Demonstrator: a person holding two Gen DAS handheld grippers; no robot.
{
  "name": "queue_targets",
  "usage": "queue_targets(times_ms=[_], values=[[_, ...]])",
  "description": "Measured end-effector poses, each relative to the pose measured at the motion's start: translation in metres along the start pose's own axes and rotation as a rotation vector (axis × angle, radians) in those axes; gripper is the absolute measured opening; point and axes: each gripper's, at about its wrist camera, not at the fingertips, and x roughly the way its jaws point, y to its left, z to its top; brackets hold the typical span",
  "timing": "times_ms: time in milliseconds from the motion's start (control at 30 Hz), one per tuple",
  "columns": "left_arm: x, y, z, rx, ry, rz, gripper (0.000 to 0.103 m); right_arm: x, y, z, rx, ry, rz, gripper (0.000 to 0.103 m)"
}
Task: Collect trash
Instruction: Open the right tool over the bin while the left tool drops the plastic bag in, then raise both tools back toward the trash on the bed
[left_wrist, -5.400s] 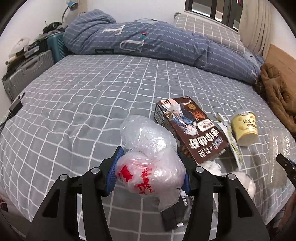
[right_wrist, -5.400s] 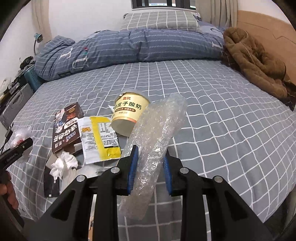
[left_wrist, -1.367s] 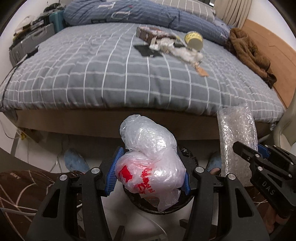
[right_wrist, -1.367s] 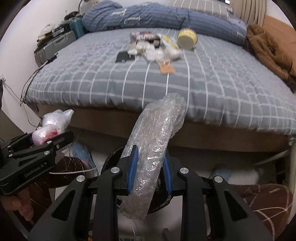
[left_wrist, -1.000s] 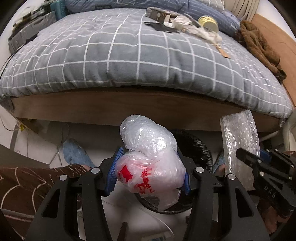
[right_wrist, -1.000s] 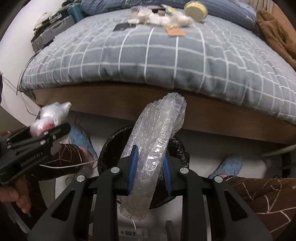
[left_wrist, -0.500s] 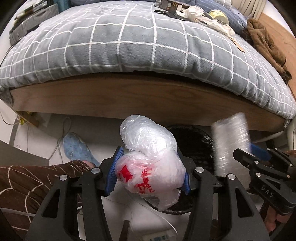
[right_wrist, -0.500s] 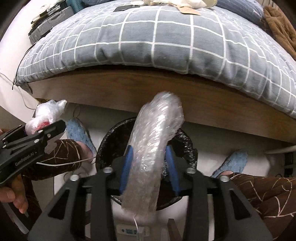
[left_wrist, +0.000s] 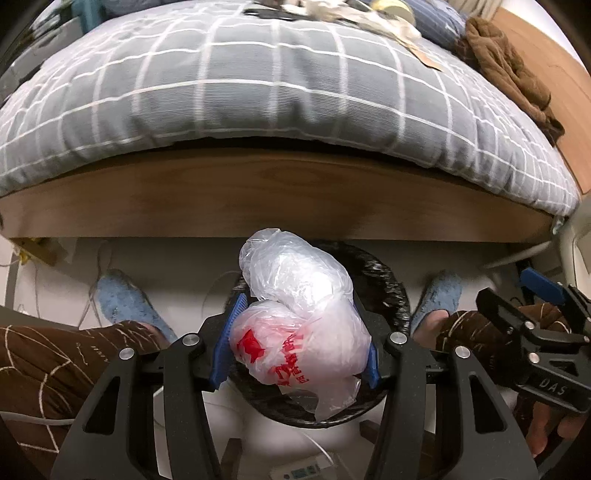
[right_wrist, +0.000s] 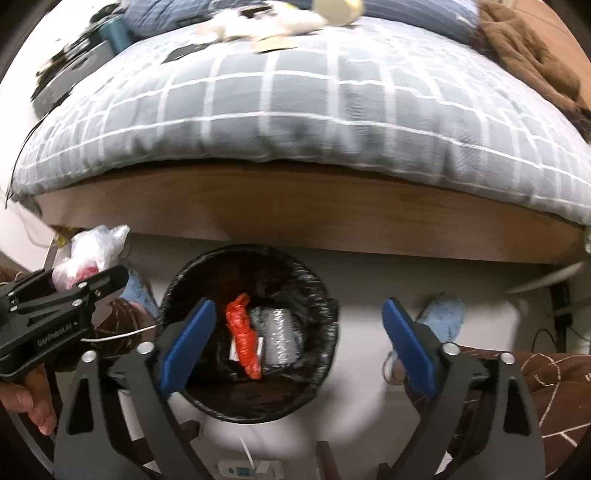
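While its jaws are opening with nothing between them, the right gripper (right_wrist: 295, 339) hangs over the black-lined bin (right_wrist: 207, 273) at lower centre, bubble wrap (right_wrist: 279, 330) inside. Left gripper (left_wrist: 297, 349) clamps a crumpled plastic bag (left_wrist: 295, 314) above the bin's rim (left_wrist: 397, 291), presumably for dropping.

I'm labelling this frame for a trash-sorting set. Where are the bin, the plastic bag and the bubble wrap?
bin (right_wrist: 321, 295): right wrist view, on its black-lined rim at the right.
plastic bag (left_wrist: 295, 332): left wrist view, middle of the bundle between the gripper pads.
bubble wrap (right_wrist: 279, 336): right wrist view, on the clear roll lying inside the bin.
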Motion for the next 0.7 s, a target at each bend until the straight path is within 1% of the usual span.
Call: queue_targets(times_ms=[33, 133, 267, 333, 433, 500, 633, 700], values=[[0.001, -0.004, 0.0, 0.007, 0.005, -0.005, 0.053, -0.001, -0.005, 0.0, 0.009, -0.004, -0.006, 0.095], [0.0, -0.022, 0.001, 0.045, 0.013, -0.015, 0.053, -0.005, -0.019, -0.001, 0.033, -0.014, -0.025, 0.095], [0.003, -0.034, 0.001, 0.074, 0.017, -0.02, 0.053, -0.006, -0.024, -0.002, 0.048, -0.017, -0.042, 0.095], [0.003, -0.037, -0.001, 0.08, 0.013, -0.015, 0.055, -0.008, -0.025, -0.002, 0.054, -0.023, -0.048, 0.095], [0.002, -0.041, 0.0, 0.1, 0.01, 0.0, 0.066, -0.008, -0.026, 0.001, 0.064, -0.031, -0.052, 0.095], [0.0, -0.037, 0.001, 0.102, -0.006, 0.016, 0.076, -0.008, -0.025, 0.002, 0.065, -0.038, -0.053, 0.095], [-0.006, -0.037, 0.009, 0.09, -0.029, 0.038, 0.089, -0.012, -0.021, 0.007, 0.054, -0.056, -0.058, 0.095], [-0.011, -0.035, 0.015, 0.083, -0.045, 0.047, 0.097, -0.017, -0.018, 0.012, 0.047, -0.077, -0.058, 0.095]])
